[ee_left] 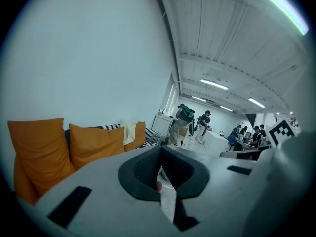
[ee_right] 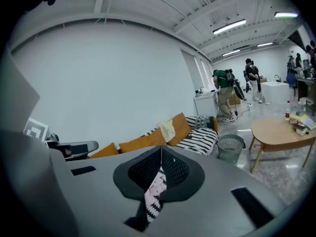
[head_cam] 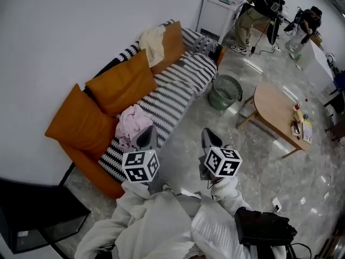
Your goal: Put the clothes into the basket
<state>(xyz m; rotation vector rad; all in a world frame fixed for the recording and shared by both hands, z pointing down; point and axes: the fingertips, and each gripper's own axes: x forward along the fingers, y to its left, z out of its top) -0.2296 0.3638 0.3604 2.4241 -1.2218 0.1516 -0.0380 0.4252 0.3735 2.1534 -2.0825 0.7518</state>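
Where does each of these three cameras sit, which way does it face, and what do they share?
Head view: on the person's head, steeply down over sofa, basket and table; left tool, right tool and white sleeves show.
Left gripper view: on the left tool, along its closed jaws toward orange cushions.
Right gripper view: on the right tool, along closed jaws toward sofa, basket, table.
Shared: cushions in all three.

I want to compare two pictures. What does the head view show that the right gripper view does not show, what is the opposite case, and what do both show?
Only the head view: the black bag beside the person and the person's white sleeves. Only the right gripper view: the ceiling lights. Both share the green basket, the wooden table, and the striped sofa with its orange cushions and the cream garment.
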